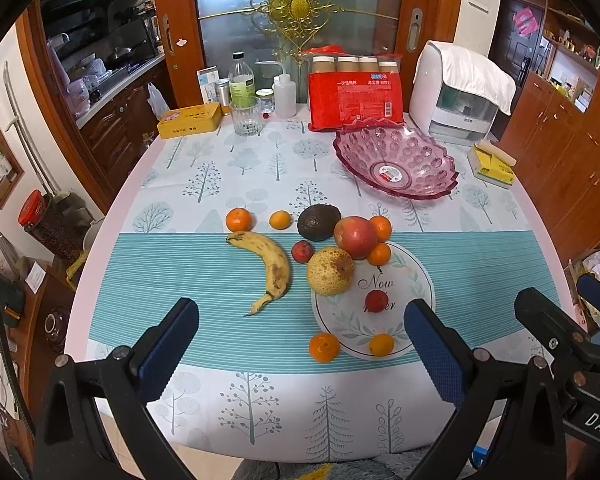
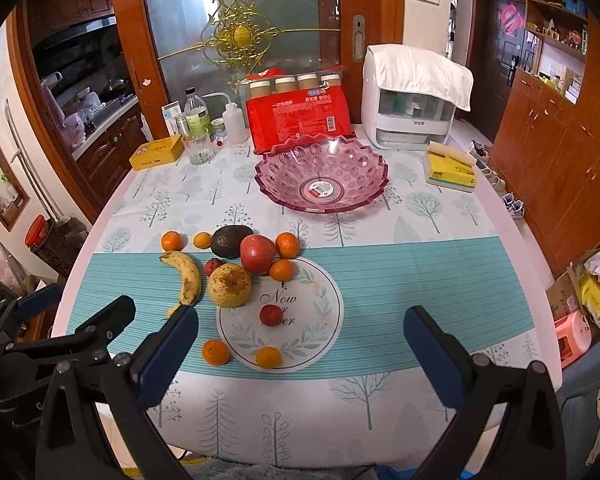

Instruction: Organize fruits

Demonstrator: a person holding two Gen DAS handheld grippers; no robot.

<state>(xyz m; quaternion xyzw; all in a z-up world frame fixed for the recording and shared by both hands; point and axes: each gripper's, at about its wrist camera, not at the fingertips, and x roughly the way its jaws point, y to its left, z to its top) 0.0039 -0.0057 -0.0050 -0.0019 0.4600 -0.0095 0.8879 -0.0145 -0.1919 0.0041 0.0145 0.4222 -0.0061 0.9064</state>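
Evidently nothing is gathered yet: both the left gripper (image 1: 302, 354) and right gripper (image 2: 300, 354) hang empty with jaws spread, the fruits, nearest a mandarin (image 1: 324, 347), just ahead, the pink glass bowl (image 1: 396, 162) farther beyond awaiting a first pick.

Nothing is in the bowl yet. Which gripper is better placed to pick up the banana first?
Left, probably. The banana lies almost straight ahead of the open left gripper, whereas it sits at the left edge of the right gripper's view. The pink bowl holds nothing.

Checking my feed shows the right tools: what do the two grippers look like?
Both match: the left gripper and right gripper have black angular frames with silver rivets and blue ribbed pads on the fingers. White letters "DAS" mark the right one's body, seen from the left camera.
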